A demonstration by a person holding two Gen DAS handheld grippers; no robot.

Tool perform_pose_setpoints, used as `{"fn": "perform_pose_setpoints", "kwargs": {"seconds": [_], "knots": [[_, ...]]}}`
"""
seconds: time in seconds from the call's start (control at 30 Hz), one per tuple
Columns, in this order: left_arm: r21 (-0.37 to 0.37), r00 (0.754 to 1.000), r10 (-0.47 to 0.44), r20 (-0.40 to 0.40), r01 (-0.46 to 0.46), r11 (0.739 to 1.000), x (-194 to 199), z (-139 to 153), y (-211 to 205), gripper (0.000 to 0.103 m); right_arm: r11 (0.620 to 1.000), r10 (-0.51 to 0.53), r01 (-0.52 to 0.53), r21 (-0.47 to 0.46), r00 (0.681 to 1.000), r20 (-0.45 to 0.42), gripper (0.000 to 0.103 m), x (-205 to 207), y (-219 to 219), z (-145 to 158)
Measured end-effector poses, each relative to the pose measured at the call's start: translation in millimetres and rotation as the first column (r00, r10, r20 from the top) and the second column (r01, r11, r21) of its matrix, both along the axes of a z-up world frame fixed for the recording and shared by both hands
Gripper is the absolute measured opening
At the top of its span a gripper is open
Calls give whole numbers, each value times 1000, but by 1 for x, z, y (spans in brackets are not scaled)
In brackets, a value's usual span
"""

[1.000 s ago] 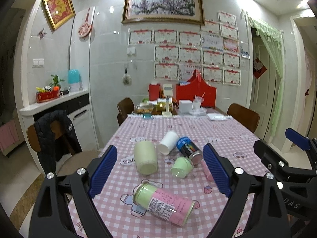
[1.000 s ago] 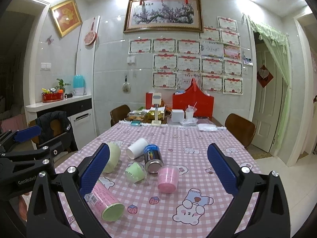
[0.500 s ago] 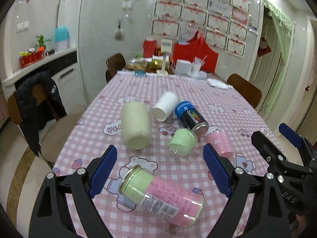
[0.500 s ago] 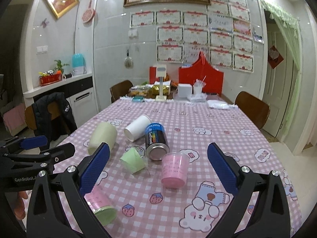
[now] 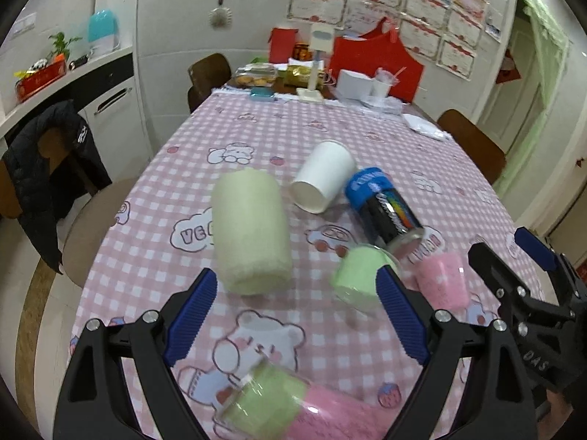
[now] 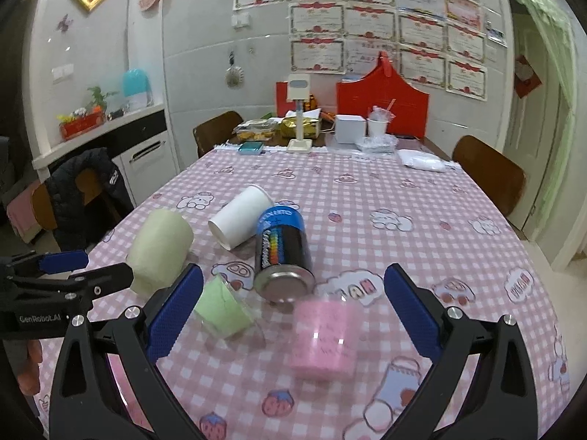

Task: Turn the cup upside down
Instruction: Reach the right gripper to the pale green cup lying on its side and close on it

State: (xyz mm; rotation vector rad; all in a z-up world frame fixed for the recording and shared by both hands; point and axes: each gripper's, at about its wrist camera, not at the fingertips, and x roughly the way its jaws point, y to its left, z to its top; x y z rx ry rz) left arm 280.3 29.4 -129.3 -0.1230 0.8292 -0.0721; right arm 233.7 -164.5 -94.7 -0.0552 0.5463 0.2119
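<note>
Several cups lie on the pink checked tablecloth (image 5: 256, 135). A pale cream cup (image 5: 249, 231) lies on its side just beyond my left gripper (image 5: 293, 315), which is open and empty. A small green cup (image 5: 357, 278) lies tipped by its right finger. A pink cup (image 6: 324, 333) stands upright between the fingers of my right gripper (image 6: 293, 311), which is open and empty above it. The green cup (image 6: 223, 308) lies by its left finger. A white paper cup (image 6: 242, 216) and a blue-black can (image 6: 282, 249) lie on their sides behind.
A green-and-pink bottle (image 5: 293, 410) lies under my left gripper. Boxes, a red bag (image 6: 381, 106) and snacks crowd the table's far end. Chairs (image 6: 488, 176) stand at both sides; a black jacket (image 5: 55, 161) hangs on the left one.
Both grippers have moved forward and tilted down toward the cups. The cream cup and pink cup now sit much closer to the open fingers. No cup has moved.
</note>
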Motion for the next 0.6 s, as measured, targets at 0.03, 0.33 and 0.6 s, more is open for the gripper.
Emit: {"fn": "perform_pose_setpoints", "kwargs": {"seconds": [0.03,0.33,0.6], "knots": [[4,1000,8,-15,-8,1000,7,-2,3,87,1000,10,-10,-8,1000,-6,95,6,5,-1],[25,987,90,-132,-87,996,65,-26,30,87,998,53,-55,-23,996,-66,95,56,42,-13],[-8,976,123,-178,-126,992,96,-40,43,87,999,47,-50,-16,992,-113,95,81,51,-21]]}}
